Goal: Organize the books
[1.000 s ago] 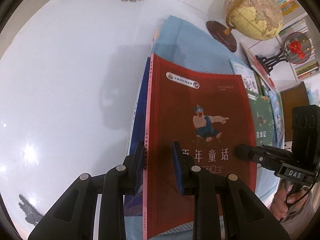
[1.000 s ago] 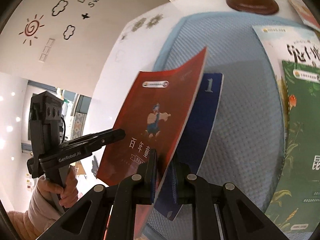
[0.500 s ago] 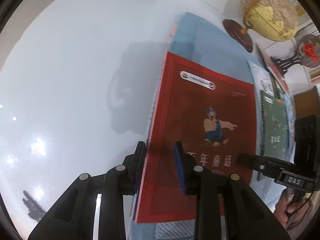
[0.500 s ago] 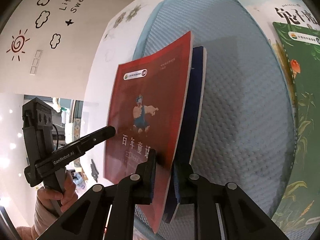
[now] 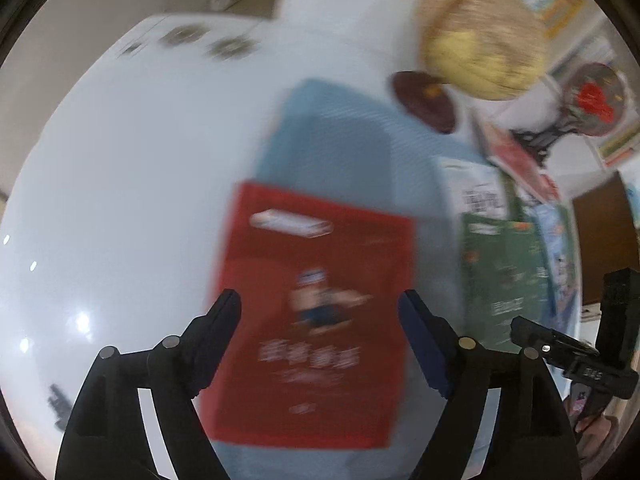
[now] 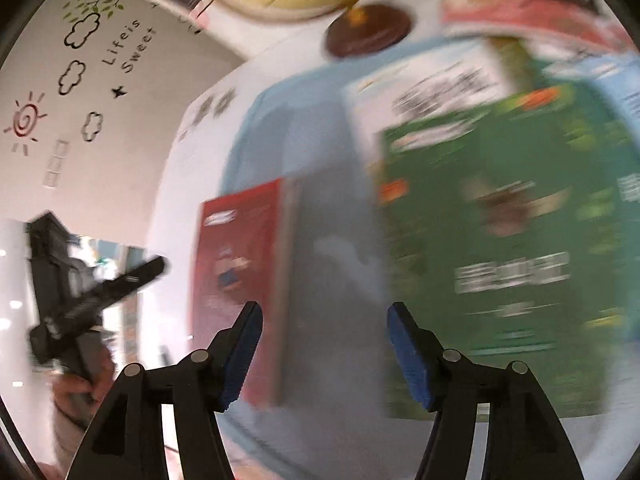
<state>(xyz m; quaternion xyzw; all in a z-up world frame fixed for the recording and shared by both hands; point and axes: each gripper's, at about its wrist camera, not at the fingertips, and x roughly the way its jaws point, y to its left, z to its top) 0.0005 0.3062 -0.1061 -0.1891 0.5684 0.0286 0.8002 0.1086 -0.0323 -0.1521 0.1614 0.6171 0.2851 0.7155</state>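
Left gripper jaws spread wide, gripping nothing — right gripper likewise. Red storybook lies flat on the blue mat, centre frame; green book sits at right. Thin, floppy paperbacks, I'd judge — light, slick covers, best pinched at the stiffer spine edge.

We see a glossy white tabletop carrying a light-blue textured mat. At one o'clock from the mat stands a globe on its dark round base, which rests directly on the tabletop at the mat's far corner.
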